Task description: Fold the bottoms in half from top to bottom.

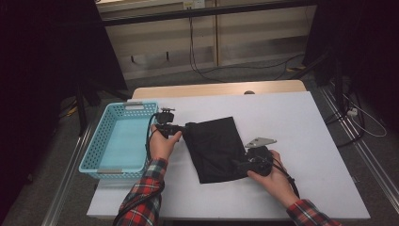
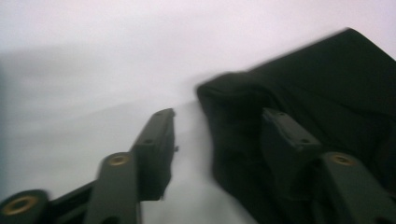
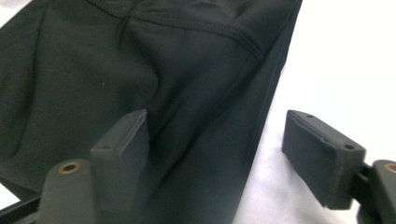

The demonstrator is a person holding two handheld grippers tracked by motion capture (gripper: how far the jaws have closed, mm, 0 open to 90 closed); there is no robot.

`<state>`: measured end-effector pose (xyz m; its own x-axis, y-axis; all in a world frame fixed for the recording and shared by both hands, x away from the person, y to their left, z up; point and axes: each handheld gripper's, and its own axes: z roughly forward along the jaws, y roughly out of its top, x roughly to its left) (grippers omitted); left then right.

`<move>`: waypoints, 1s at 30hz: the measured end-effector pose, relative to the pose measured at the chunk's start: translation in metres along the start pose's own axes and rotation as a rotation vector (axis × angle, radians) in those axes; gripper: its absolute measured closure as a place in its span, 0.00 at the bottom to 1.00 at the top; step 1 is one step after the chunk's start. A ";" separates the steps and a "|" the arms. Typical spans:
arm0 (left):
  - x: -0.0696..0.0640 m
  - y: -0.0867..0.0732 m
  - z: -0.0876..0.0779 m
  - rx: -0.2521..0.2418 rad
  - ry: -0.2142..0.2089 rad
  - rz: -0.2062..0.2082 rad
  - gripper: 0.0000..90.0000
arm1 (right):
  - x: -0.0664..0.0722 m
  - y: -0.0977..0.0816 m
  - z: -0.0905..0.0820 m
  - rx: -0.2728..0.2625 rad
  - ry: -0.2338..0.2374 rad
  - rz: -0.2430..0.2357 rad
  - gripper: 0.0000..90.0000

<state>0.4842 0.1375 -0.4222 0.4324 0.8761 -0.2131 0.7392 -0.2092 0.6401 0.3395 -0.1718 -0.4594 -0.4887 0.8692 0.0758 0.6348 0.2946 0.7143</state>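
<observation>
The black cloth (image 1: 217,148) lies folded near the middle of the worktop (image 1: 301,122), its left end towards the blue basket (image 1: 108,128) at the left edge. Risk, in my judgement: closing now would pinch one layer only, and the fold would slip apart on lifting. My left tongs (image 2: 217,128) stand parted astride the cloth's rolled corner, clamping nothing. My right tongs (image 3: 217,135) gape across its near-right edge, also released.

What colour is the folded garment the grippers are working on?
Plain black garment, with a stitched seam; the right gripper view shows it best.
</observation>
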 end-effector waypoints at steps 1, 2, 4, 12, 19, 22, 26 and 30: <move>0.001 0.002 -0.002 -0.007 0.001 -0.009 0.44 | 0.000 0.000 -0.001 0.002 -0.005 0.004 0.31; 0.001 0.003 -0.003 -0.016 0.000 -0.021 0.40 | 0.001 0.000 -0.001 0.002 -0.011 0.008 0.32; 0.001 0.006 -0.004 -0.026 -0.008 -0.027 0.34 | 0.005 -0.001 -0.002 0.002 -0.029 0.017 0.35; -0.010 0.011 0.005 -0.015 -0.038 0.000 0.25 | 0.013 -0.005 -0.003 -0.025 -0.037 0.035 0.51; -0.017 0.014 0.022 0.032 -0.032 0.020 0.21 | 0.015 -0.003 -0.003 -0.025 0.003 0.007 0.84; -0.019 0.015 0.029 0.048 -0.016 0.024 0.21 | 0.018 -0.001 -0.002 -0.020 0.037 -0.017 0.91; -0.019 0.011 0.038 0.092 -0.015 -0.002 0.26 | 0.015 -0.003 -0.002 -0.033 0.062 0.000 0.92; -0.018 0.009 0.039 0.116 0.015 0.037 0.35 | 0.014 -0.003 -0.003 -0.039 0.074 0.006 0.93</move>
<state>0.5033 0.1029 -0.4412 0.4539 0.8728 -0.1794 0.7781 -0.2901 0.5571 0.3289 -0.1617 -0.4587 -0.5288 0.8387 0.1299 0.6143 0.2726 0.7404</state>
